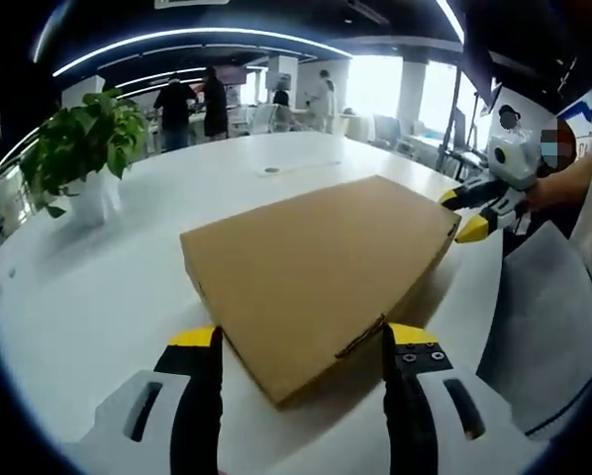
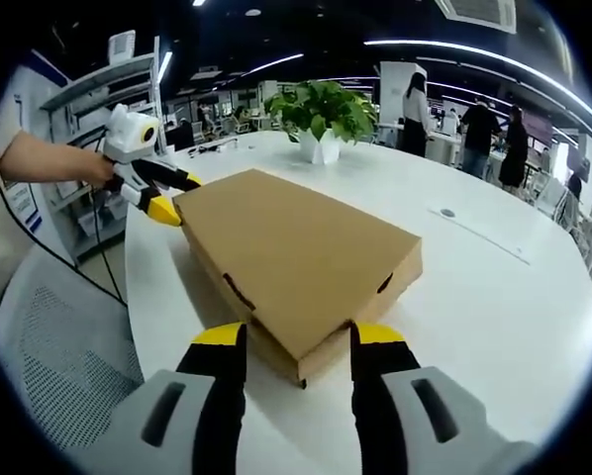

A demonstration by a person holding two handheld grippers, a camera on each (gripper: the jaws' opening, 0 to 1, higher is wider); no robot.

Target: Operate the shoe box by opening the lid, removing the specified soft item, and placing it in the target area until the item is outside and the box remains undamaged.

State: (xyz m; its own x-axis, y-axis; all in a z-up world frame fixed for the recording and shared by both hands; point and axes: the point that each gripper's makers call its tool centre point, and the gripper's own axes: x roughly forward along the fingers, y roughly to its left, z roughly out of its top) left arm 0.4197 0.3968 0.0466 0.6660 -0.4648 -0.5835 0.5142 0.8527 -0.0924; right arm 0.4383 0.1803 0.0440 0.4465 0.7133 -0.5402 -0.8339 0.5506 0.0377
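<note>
A flat brown cardboard shoe box (image 1: 316, 262) lies shut on the white table (image 1: 98, 297). In the left gripper view my left gripper (image 1: 303, 341) stands open, and the box's near corner lies between its yellow-tipped jaws. My right gripper (image 1: 462, 213) is at the box's far right corner, held by a hand. In the right gripper view the right gripper (image 2: 298, 336) is open around the near corner of the box (image 2: 296, 247). The left gripper (image 2: 175, 196) sits open at the far left corner. The box's contents are hidden.
A potted plant (image 1: 83, 153) in a white pot stands near the table's far side (image 2: 321, 114). A grey mesh chair (image 2: 58, 346) is beside the table edge near the person. Several people stand in the office behind. A small round port (image 2: 446, 212) is set in the tabletop.
</note>
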